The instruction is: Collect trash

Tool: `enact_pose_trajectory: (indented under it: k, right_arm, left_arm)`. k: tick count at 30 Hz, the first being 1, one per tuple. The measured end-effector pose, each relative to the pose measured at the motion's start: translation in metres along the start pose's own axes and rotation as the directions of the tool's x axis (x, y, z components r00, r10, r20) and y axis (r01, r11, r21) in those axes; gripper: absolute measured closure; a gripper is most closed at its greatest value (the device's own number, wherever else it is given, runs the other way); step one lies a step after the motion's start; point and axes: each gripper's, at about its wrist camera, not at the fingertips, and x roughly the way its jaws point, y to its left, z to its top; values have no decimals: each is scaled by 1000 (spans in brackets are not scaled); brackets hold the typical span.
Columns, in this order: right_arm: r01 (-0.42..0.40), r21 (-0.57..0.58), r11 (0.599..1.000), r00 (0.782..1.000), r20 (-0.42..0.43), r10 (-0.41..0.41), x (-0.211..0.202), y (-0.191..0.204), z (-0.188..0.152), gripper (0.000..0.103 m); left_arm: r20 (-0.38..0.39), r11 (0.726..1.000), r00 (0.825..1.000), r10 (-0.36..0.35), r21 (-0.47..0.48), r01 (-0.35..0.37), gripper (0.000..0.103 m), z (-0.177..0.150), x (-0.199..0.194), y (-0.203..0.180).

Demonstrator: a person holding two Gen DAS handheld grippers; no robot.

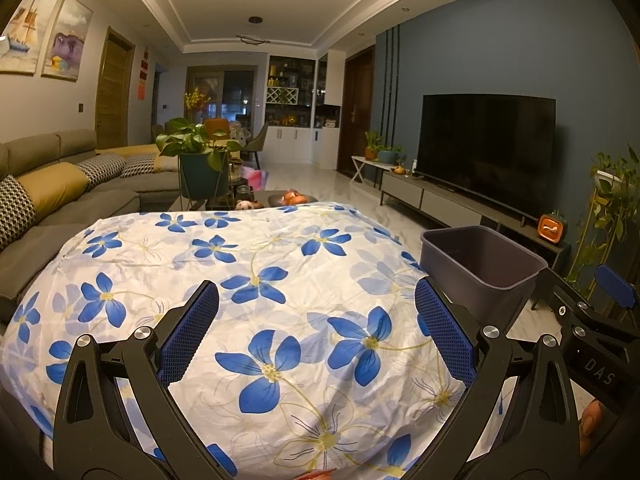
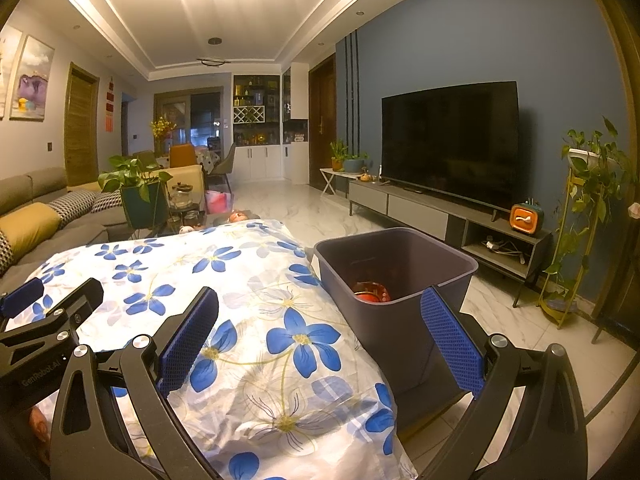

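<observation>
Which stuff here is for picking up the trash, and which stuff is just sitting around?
For the job:
- purple bin beside the table
- red and orange trash already inside it
- left hand-held gripper, open
- right hand-held gripper, open

Just sitting around:
- flowered tablecloth
- television
- sofa
- potted plant
- orange clock

Warm ceiling cove light, sharp centre, fisheye-bent dark edges.
</observation>
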Motion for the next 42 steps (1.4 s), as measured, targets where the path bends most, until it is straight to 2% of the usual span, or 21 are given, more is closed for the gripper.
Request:
enact_pose_trajectory:
  k: [42]
  right_arm:
    - [-2, 8, 1000, 1000, 1, 2, 0, -4, 0, 6]
  left_arm:
    - [0, 1000, 1000, 3, -2, -3, 6, 1, 0, -2]
